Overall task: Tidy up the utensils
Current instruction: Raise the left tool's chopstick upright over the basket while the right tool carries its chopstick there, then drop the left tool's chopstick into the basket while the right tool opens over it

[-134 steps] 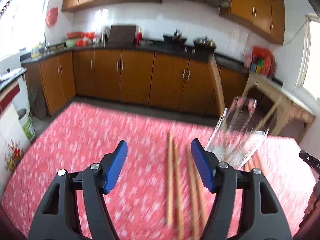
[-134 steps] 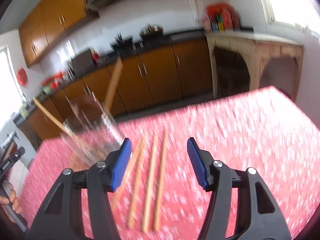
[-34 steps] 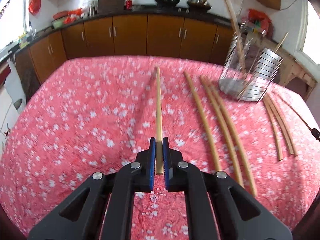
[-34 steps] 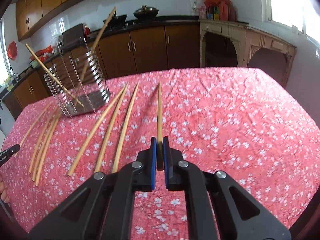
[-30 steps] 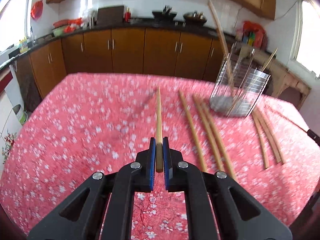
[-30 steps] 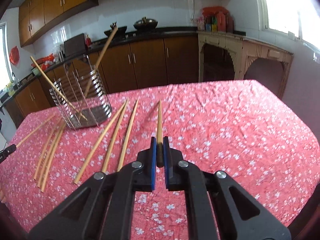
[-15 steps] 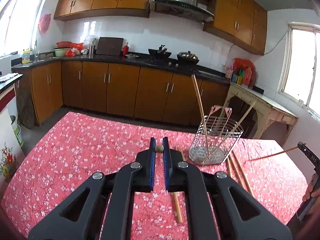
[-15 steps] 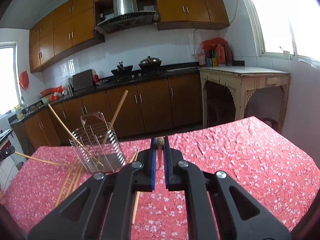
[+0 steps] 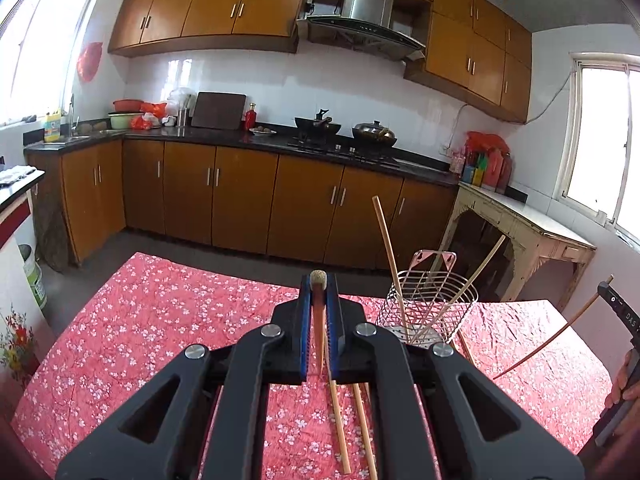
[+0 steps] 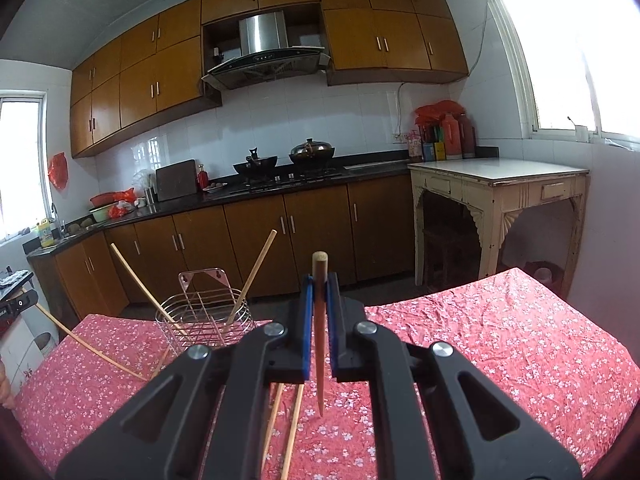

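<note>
**Chopsticks clamped in both grippers above the red cloth**

Chopsticks lie loose on the red flowered tablecloth; in the left wrist view two of them run down the lower middle of the frame, under the gripper. At centre, the left gripper has its blue pads pressed tight on a held chopstick, whose blunt end shows above the jaws at mid-frame. Right of centre stands the wire utensil holder, with two sticks leaning out of it. At the far right edge the other gripper's chopstick slants across the cloth, and a hand shows at the lower right.

In the right wrist view, a thin stick crosses the left side, held by the other gripper at the frame's edge. The holder sits left of centre. At centre the right gripper is closed on its own chopstick, the tip hanging clear of the cloth.
</note>
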